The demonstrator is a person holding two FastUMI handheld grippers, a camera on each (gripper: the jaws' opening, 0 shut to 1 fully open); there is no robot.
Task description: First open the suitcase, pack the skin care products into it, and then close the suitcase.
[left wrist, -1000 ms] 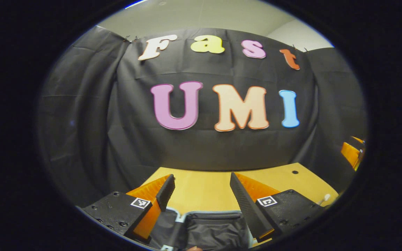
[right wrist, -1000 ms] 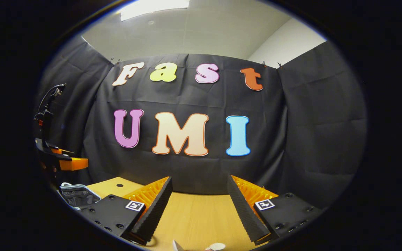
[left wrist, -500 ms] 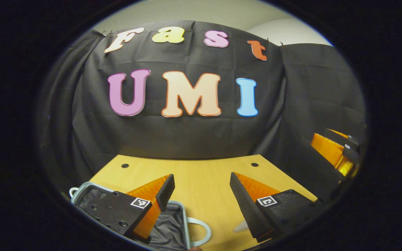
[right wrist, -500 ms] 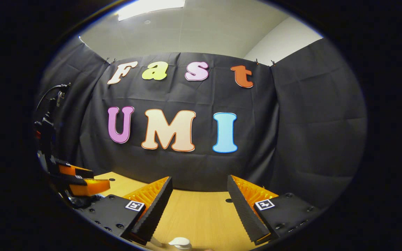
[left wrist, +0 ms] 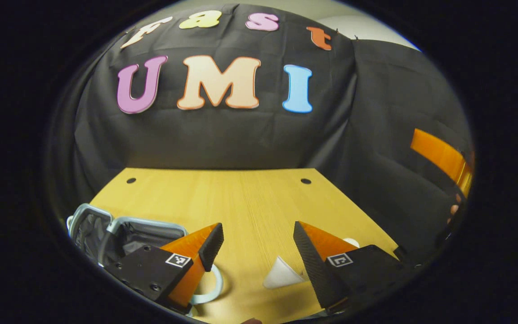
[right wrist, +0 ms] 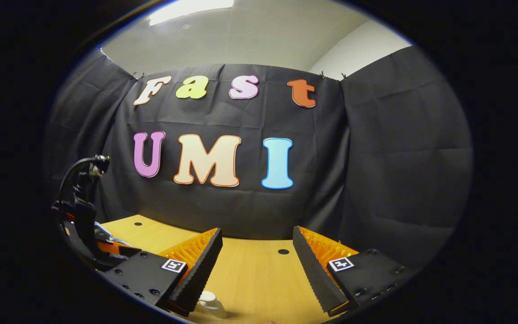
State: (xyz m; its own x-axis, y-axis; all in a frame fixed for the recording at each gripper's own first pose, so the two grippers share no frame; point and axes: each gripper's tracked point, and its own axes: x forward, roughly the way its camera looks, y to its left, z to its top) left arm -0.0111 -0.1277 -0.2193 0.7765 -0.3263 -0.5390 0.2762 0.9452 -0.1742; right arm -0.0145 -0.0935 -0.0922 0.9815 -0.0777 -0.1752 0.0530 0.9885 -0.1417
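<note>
Suitcase [left wrist: 119,234] lies open; both claws wide, empty; left gripper [left wrist: 254,240] could knock that white cone-shaped product [left wrist: 281,274] over.

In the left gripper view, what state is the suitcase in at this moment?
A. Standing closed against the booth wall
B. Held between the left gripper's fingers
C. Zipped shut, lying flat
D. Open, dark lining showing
D: the suitcase lies open on the table, dark lining visible, beside the empty, open left gripper.
</note>
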